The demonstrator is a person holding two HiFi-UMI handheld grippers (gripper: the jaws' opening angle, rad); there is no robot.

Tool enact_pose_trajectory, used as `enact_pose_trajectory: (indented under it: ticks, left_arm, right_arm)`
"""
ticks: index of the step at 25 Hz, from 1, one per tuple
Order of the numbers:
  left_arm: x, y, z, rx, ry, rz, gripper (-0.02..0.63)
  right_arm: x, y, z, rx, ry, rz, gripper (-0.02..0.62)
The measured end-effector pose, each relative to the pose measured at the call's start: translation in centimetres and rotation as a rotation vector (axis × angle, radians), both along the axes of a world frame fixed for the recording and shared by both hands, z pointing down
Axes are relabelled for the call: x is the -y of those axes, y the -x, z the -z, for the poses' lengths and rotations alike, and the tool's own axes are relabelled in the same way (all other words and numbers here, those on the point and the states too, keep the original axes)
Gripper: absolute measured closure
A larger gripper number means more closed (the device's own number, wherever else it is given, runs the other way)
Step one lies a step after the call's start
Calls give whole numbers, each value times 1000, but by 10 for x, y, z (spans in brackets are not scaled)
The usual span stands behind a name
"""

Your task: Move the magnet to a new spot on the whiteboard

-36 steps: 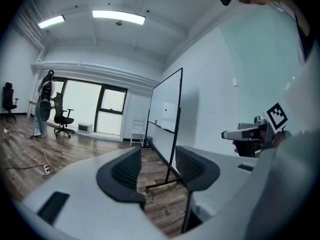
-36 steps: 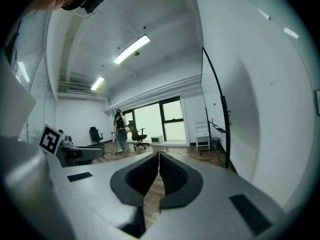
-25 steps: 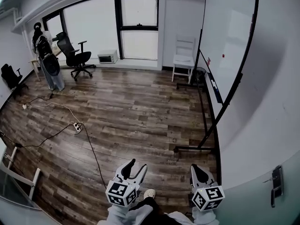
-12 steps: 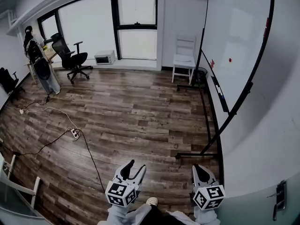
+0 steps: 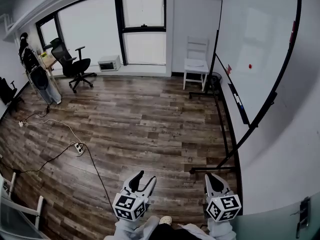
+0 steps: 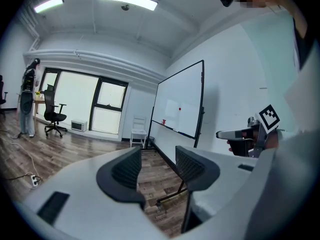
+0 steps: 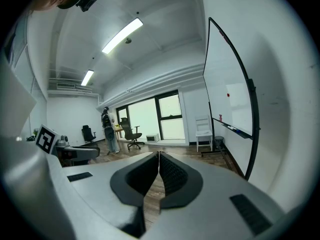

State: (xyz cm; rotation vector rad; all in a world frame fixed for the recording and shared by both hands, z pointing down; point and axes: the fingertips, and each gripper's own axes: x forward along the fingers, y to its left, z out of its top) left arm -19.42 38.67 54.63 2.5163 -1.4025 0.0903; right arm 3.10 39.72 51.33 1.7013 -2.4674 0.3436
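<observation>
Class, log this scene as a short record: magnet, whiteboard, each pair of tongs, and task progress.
magnet: red, stuck on the whiteboard
whiteboard: on a stand, beside the wall
left tongs: open, empty
right tongs: shut, empty
progress: magnet untouched; both tongs well short of the board

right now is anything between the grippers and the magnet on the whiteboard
Nothing visible does. The red magnet sits on the whiteboard, far ahead of the left gripper and right gripper; only bare floor and the board's low stand foot lie between.

Left gripper [image 6: 158, 159], jaws apart, faces the whiteboard [image 6: 189, 91].
</observation>
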Motion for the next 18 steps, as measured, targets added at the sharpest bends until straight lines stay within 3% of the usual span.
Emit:
enact_pose_trajectory:
  ticks: [18]
  left_arm:
    - [27, 18, -3, -1, 22, -32, 397]
  right_arm:
    - [26, 9, -2, 19, 40, -29, 568]
